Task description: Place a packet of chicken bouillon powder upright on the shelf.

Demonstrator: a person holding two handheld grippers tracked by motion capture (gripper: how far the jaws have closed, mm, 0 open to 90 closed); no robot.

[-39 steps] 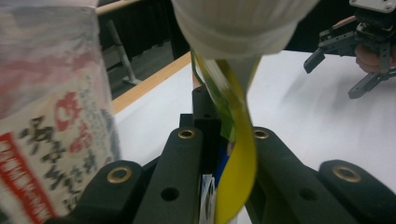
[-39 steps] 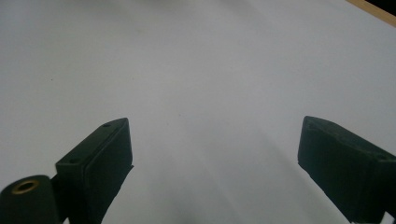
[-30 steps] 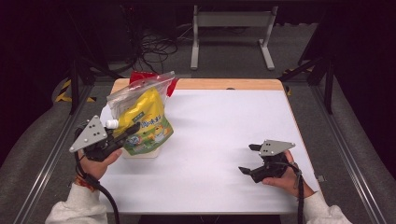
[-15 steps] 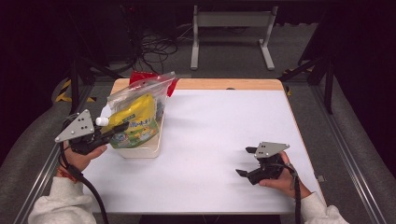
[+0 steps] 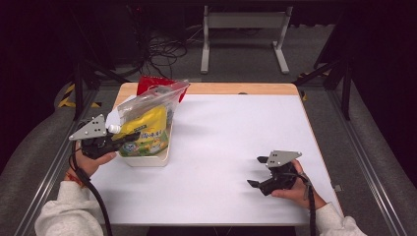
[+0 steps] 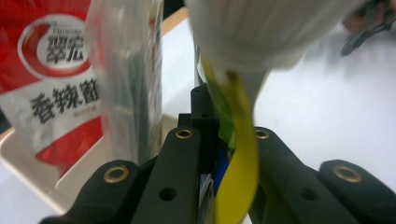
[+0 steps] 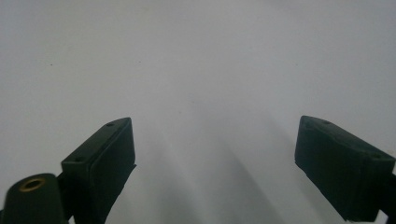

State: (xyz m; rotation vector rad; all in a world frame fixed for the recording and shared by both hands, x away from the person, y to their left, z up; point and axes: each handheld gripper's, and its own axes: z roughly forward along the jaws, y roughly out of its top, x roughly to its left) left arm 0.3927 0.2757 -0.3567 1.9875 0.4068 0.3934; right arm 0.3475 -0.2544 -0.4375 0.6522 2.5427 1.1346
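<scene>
Left claw [image 5: 129, 138], clenched on the yellow pouch [image 5: 147, 129], has dragged it leftward; right claw [image 5: 259, 172] released.

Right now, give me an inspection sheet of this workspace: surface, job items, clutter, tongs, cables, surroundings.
Surface: white table, wooden strip along the far edge.
Job's things: yellow pouch with a white cap, inside a clear bag, in a white tray; red packet behind.
Clutter: nothing seen.
Tongs: left tongs shut on the yellow pouch; right tongs open, holding nothing, over bare table.
Cables: one trails from each gripper; a tangle on the floor.
Surroundings: grey floor, metal stand, dark sides.
</scene>
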